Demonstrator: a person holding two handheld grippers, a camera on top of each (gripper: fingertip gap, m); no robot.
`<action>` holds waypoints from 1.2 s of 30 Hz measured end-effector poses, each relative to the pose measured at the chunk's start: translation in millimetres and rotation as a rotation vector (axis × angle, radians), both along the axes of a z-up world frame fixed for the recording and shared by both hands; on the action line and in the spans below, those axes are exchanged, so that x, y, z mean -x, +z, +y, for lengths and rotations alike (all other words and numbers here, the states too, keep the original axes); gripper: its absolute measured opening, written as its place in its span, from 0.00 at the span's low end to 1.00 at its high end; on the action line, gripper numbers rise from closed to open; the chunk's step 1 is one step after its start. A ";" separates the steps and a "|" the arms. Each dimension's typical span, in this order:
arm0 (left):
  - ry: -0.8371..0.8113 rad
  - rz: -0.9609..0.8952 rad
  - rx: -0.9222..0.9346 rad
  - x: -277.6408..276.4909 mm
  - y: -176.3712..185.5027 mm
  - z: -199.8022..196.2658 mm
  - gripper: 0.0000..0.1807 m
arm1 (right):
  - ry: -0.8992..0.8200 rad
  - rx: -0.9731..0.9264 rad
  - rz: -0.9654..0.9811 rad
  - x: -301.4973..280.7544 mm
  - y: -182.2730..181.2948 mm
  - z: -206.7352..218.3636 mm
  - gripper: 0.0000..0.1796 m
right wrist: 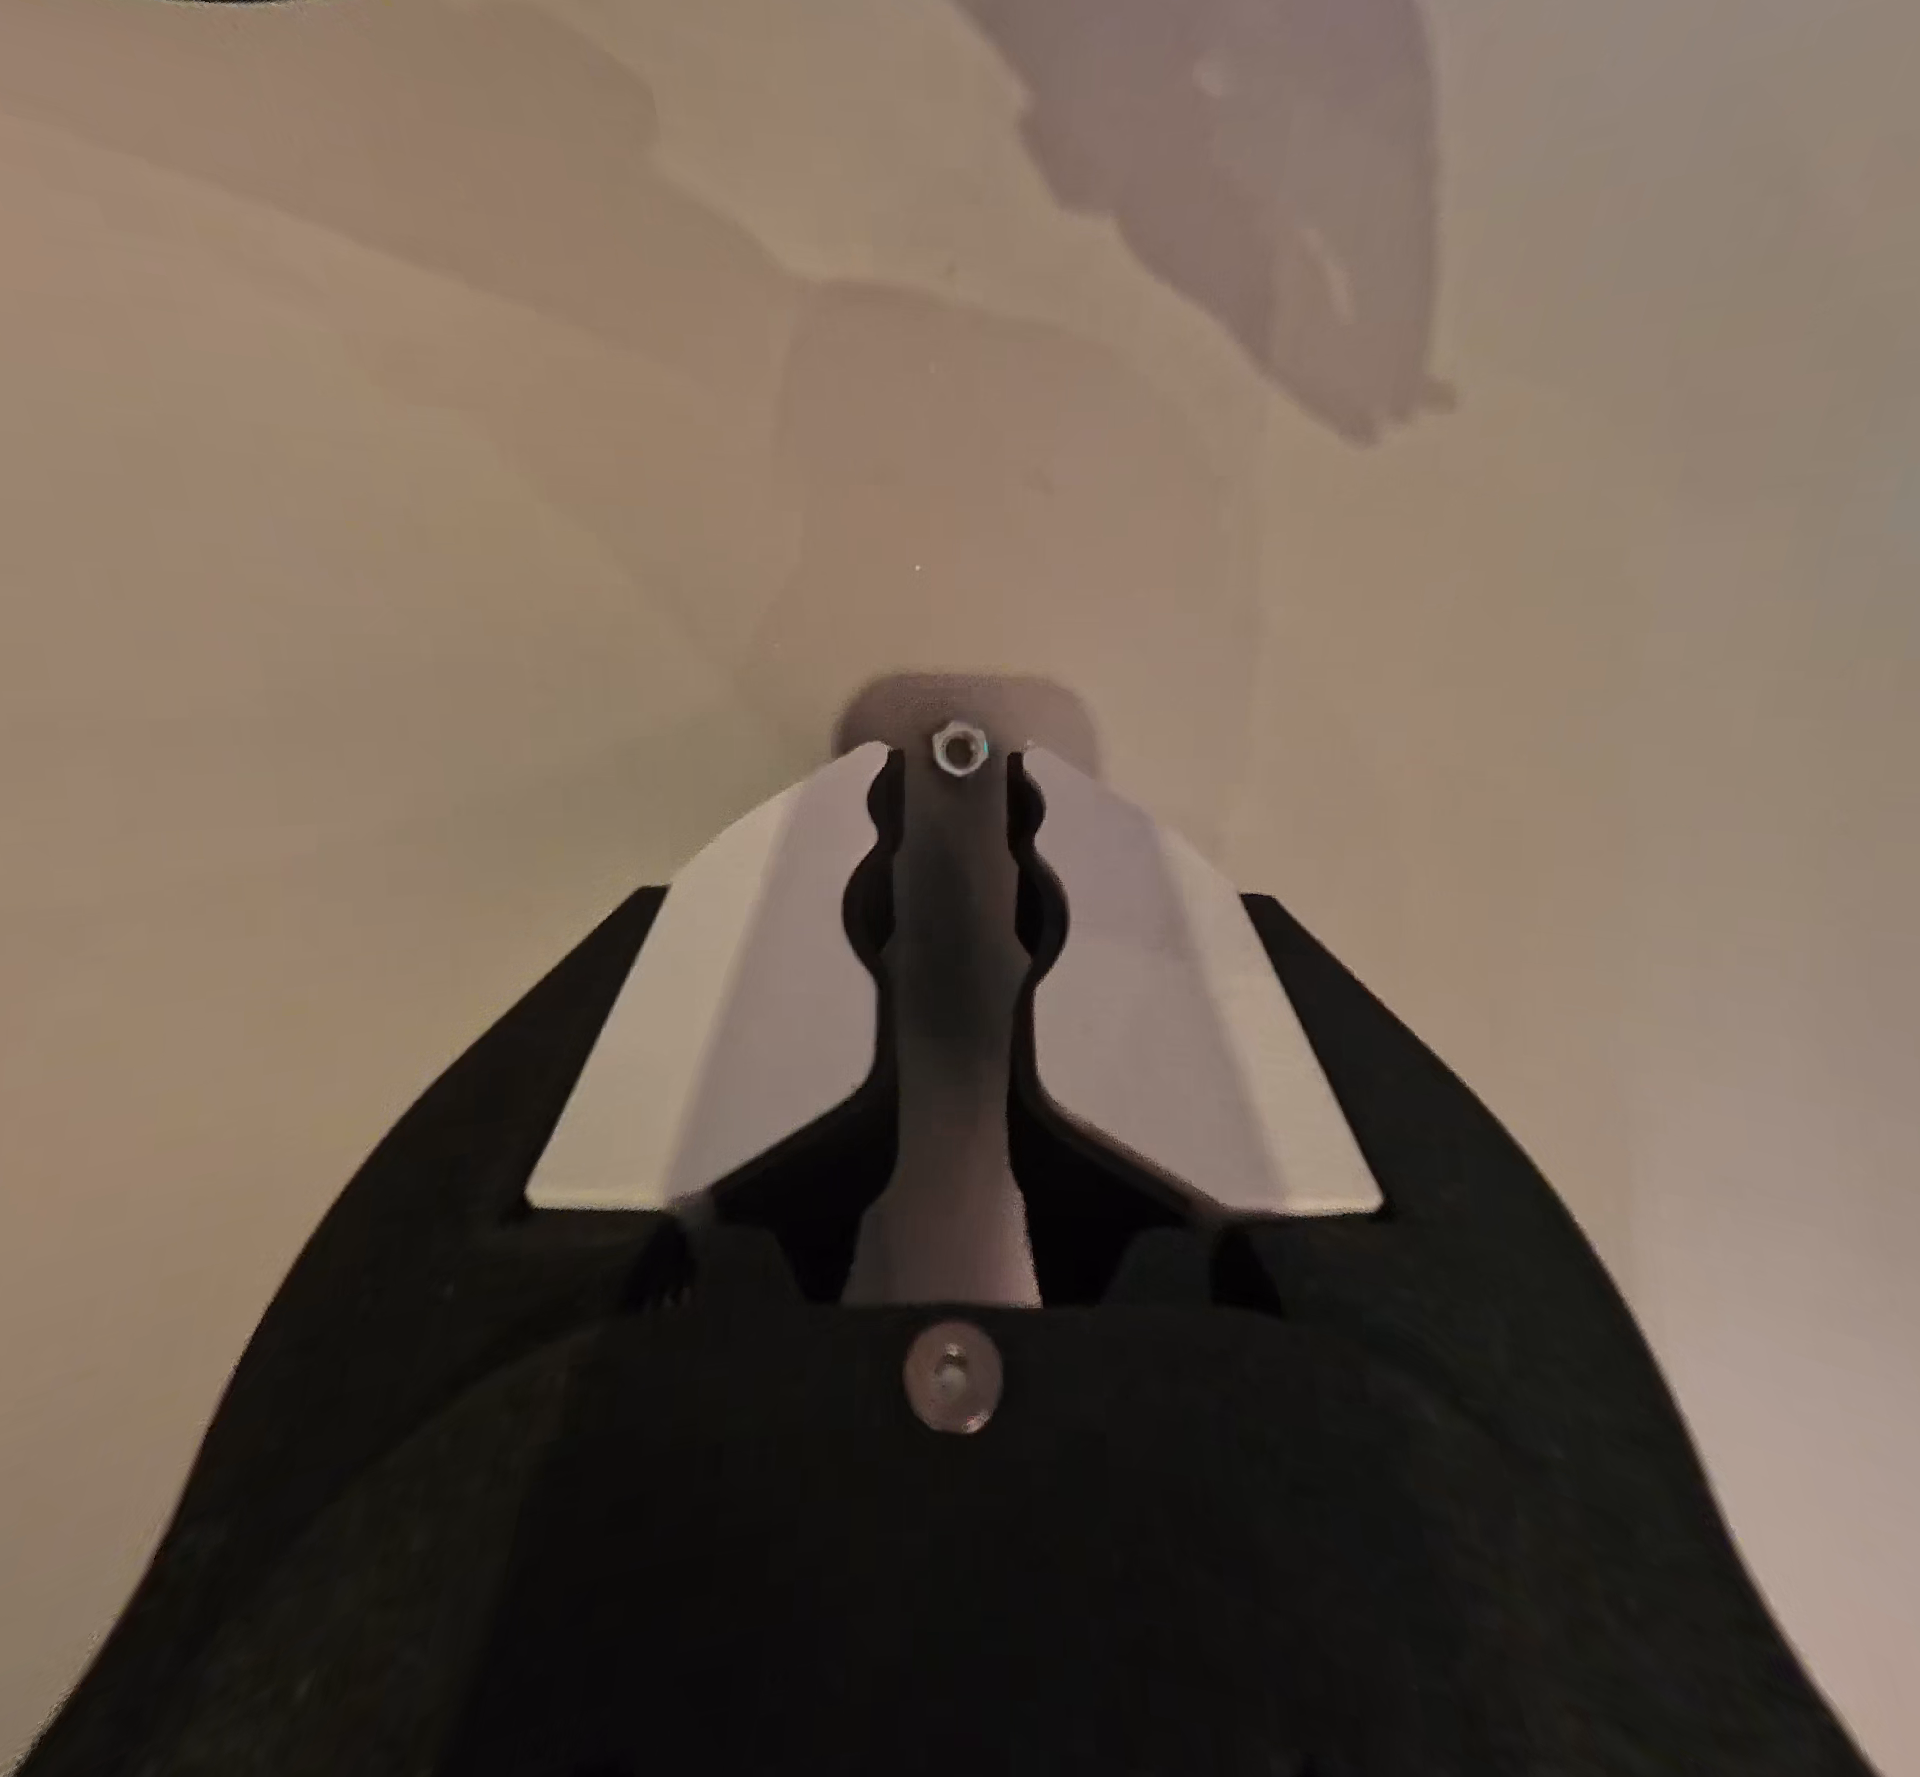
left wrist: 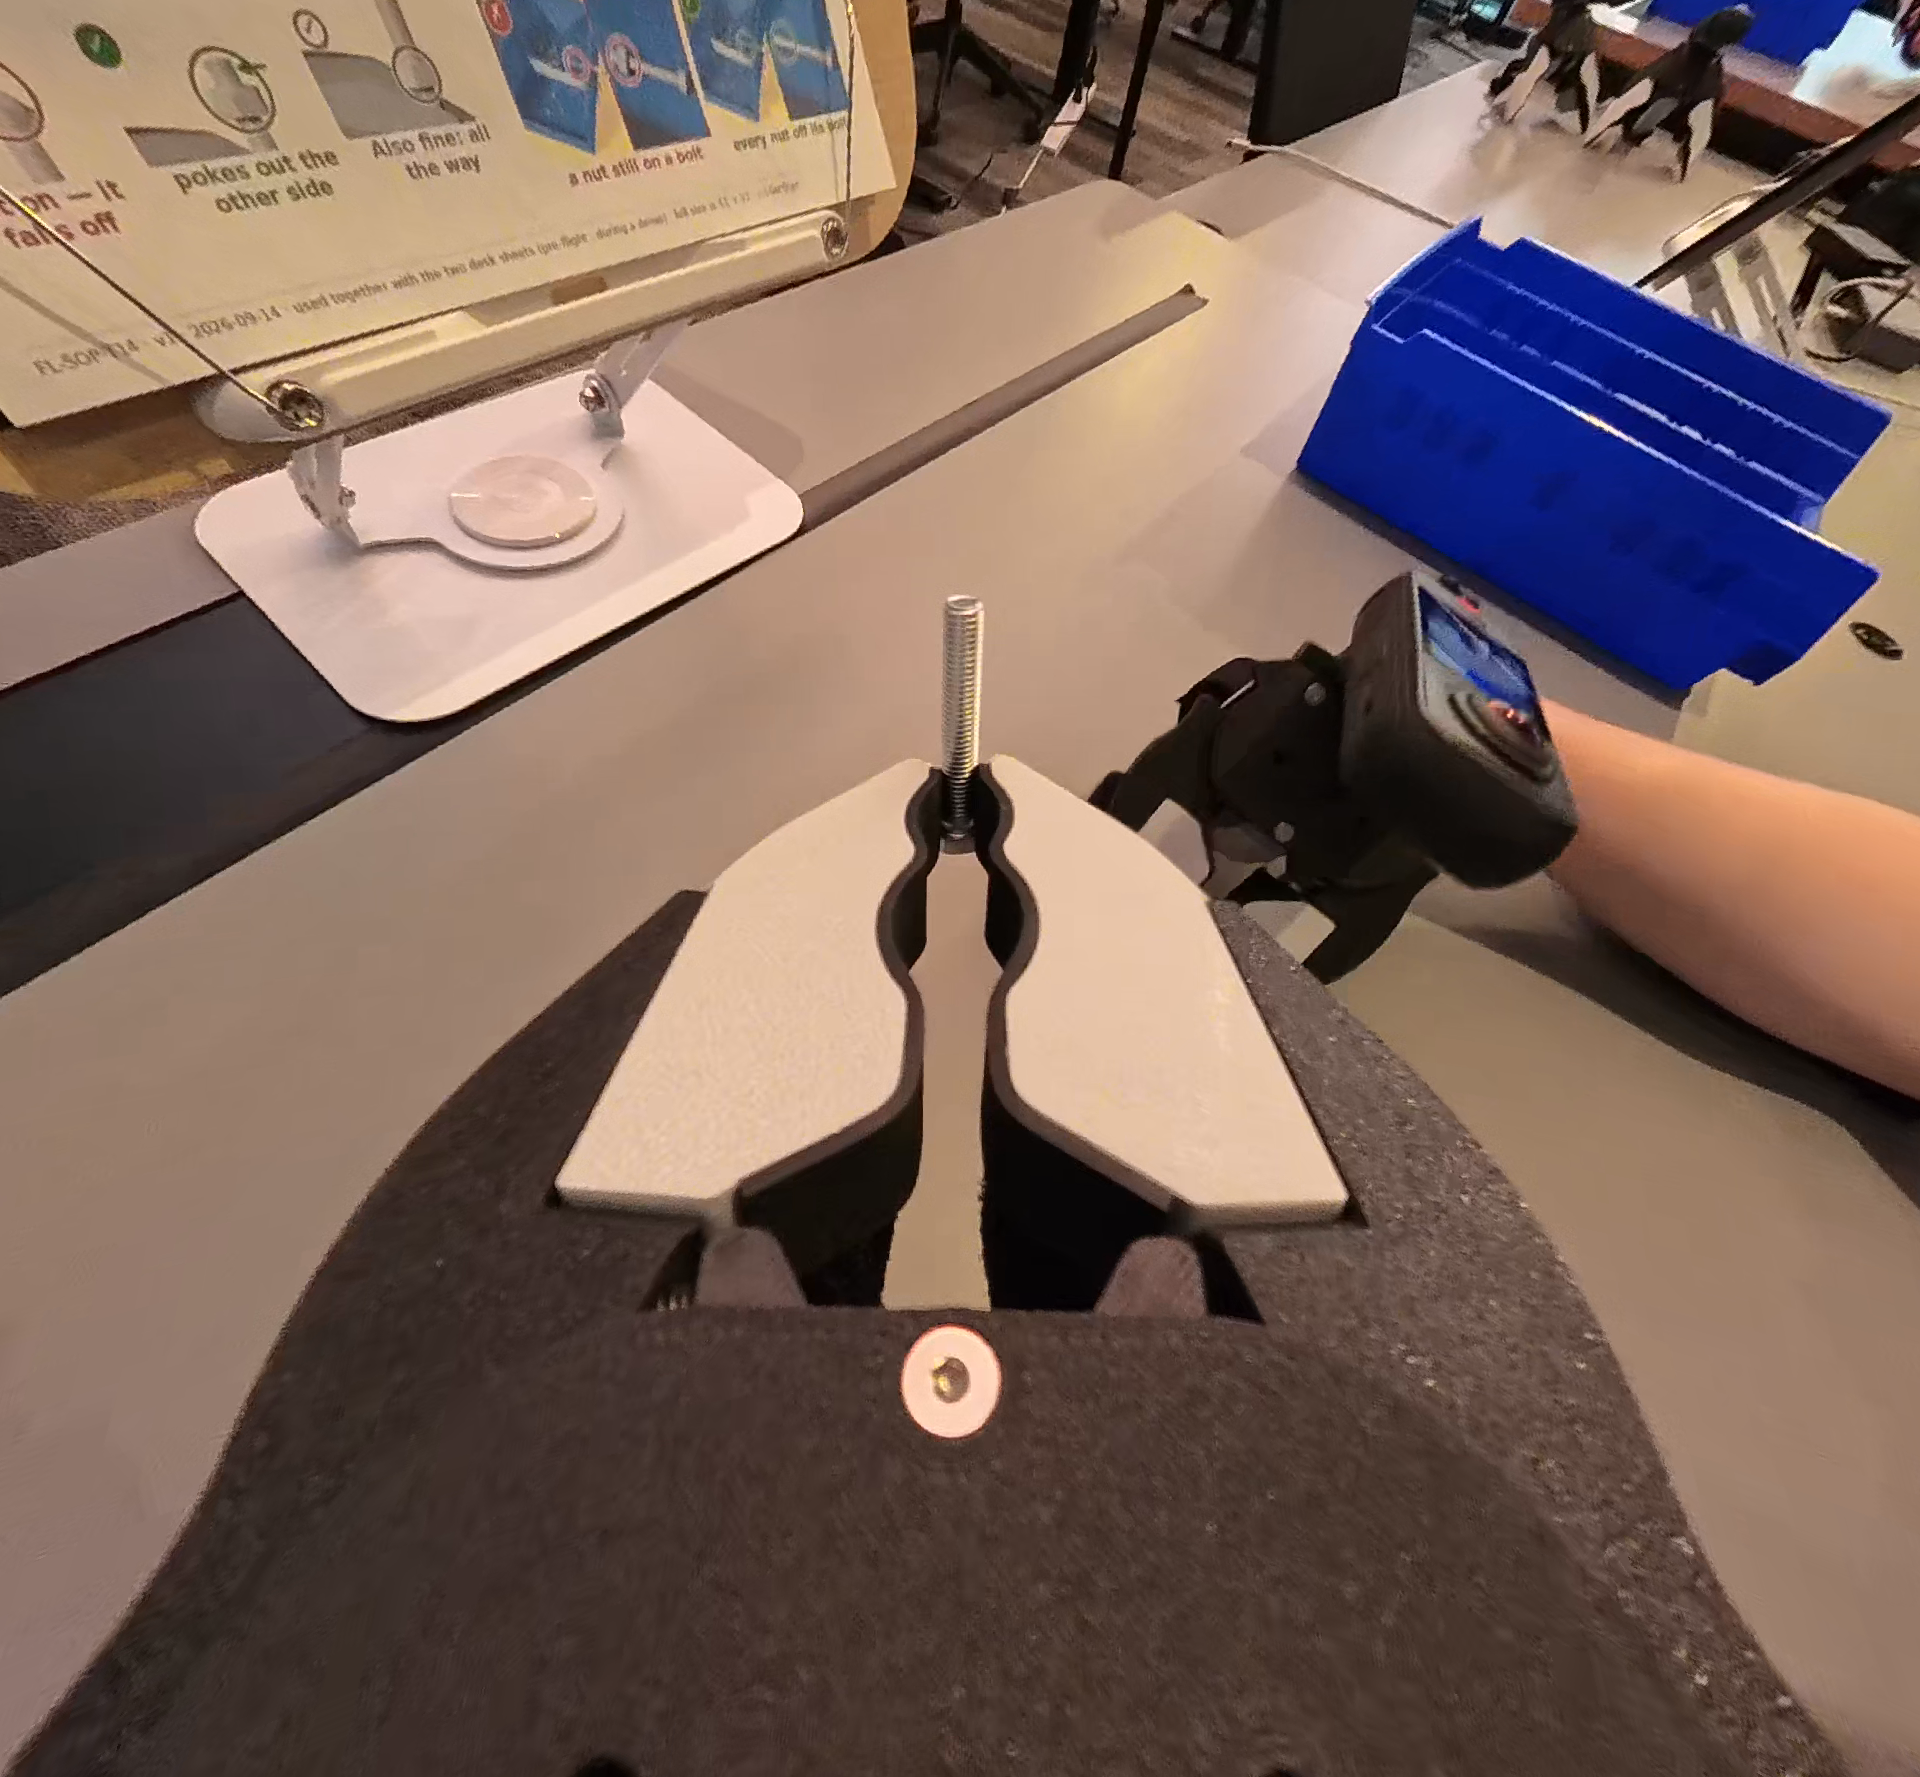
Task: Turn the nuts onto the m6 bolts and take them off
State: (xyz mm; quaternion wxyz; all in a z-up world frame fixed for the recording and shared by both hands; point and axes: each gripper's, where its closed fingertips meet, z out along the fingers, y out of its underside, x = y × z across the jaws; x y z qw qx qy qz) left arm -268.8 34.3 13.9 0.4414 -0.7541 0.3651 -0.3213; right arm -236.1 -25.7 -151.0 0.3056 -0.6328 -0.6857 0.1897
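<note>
My left gripper (left wrist: 961,787) is shut on a silver M6 bolt (left wrist: 962,678). It grips the bolt near the head end, and the threaded shaft sticks out past the fingertips, above the grey table (left wrist: 520,896). My right gripper (right wrist: 956,756) points straight down at the table with its jaws a little apart. A small silver hex nut (right wrist: 958,753) lies flat on the table between its fingertips, and neither finger touches it. The right gripper also shows in the left wrist view (left wrist: 1299,844), low to the right of the bolt, held by a bare forearm (left wrist: 1745,906).
A blue plastic bin (left wrist: 1590,460) stands at the right rear of the table. An instruction sheet on a stand (left wrist: 416,117) with a white base plate (left wrist: 499,574) stands at the left rear. A dark slot (left wrist: 987,397) runs across the table behind the bolt. Both grippers' tips are roughly 30 cm from the white base plate (left wrist: 499,574).
</note>
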 end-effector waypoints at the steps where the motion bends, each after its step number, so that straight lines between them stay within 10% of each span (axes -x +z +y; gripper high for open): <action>1: -0.003 -0.013 0.001 -0.9 2.2 -0.2 0.03 | 0.000 -0.009 -0.008 1.3 -1.0 1.0 0.10; 21: -0.091 0.075 0.027 -6.3 -24.8 -4.0 0.03 | -0.014 0.082 0.003 -3.2 3.3 2.6 0.05; 36: -0.328 0.177 -0.190 -67.4 -56.7 -31.5 0.03 | -0.208 0.050 0.503 -51.5 163.5 12.5 0.05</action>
